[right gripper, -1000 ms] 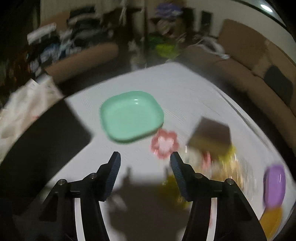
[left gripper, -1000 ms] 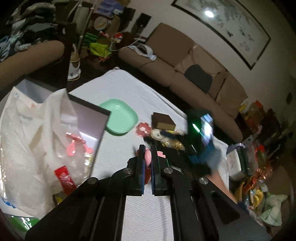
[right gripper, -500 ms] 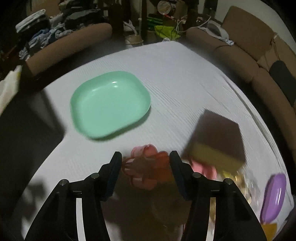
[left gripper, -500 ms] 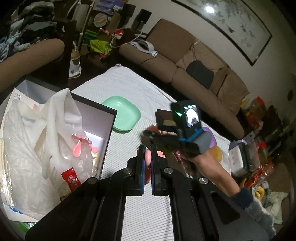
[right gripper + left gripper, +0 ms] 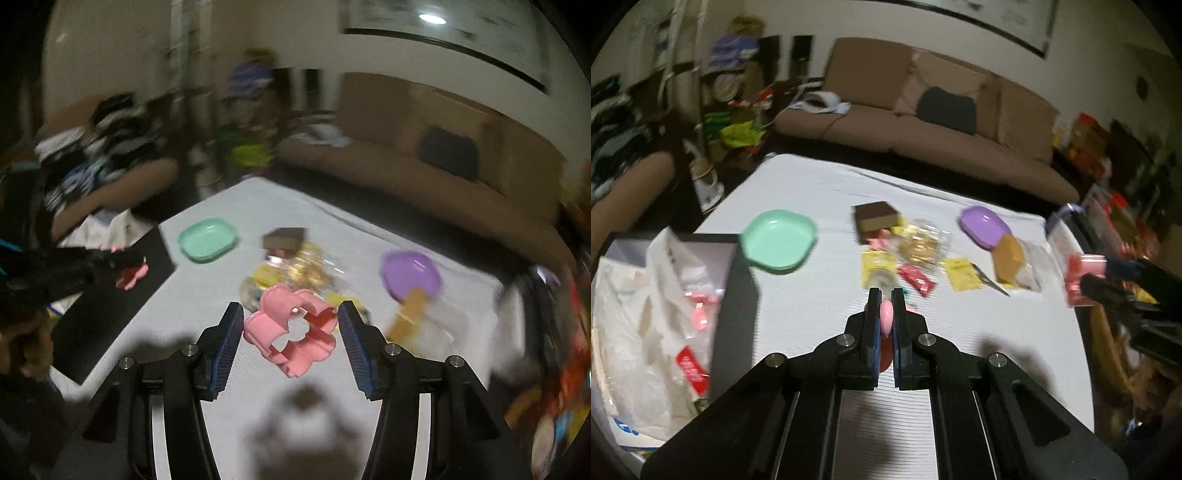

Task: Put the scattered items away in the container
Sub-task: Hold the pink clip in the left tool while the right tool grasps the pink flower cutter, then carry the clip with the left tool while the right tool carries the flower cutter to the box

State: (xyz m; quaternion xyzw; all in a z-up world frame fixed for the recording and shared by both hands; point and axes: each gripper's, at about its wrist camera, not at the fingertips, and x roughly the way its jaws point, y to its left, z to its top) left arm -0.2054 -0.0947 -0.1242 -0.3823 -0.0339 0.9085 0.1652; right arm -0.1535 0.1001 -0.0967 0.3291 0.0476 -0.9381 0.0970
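Progress looks partial, judging by how things lie. Nearest in the left wrist view, the left gripper [image 5: 885, 317] has its jaws pressed together on a small pink piece [image 5: 886, 320], thin enough that only a sliver shows between the pads. In the right wrist view the right gripper [image 5: 291, 334] holds a pink flower-shaped cutter [image 5: 291, 329] above the white table [image 5: 820, 302]; its jaws stand fairly wide, clamped on the cutter's two sides, and the cutter's shadow falls on the cloth below. So two items are in hand but not yet put away.

At the near left stands the container [image 5: 738, 295], a dark-walled box lined with a white plastic bag [image 5: 646, 317]; a few pink pieces and a red packet already lie inside, so some tidying seems done.

Further out, much is left on the table. A green dish [image 5: 778, 245] sits just beyond the container's far corner. In the middle lies a loose heap: a brown and yellow sponge [image 5: 877, 219], yellow packets [image 5: 961, 278], a red packet [image 5: 918, 282] and a clear bag of gold sweets [image 5: 919, 245]. To the right lie a purple dish [image 5: 985, 226] and an orange piece [image 5: 1008, 260] touching it.

Both held pieces need carrying left to the container, and most of the scattered items await.
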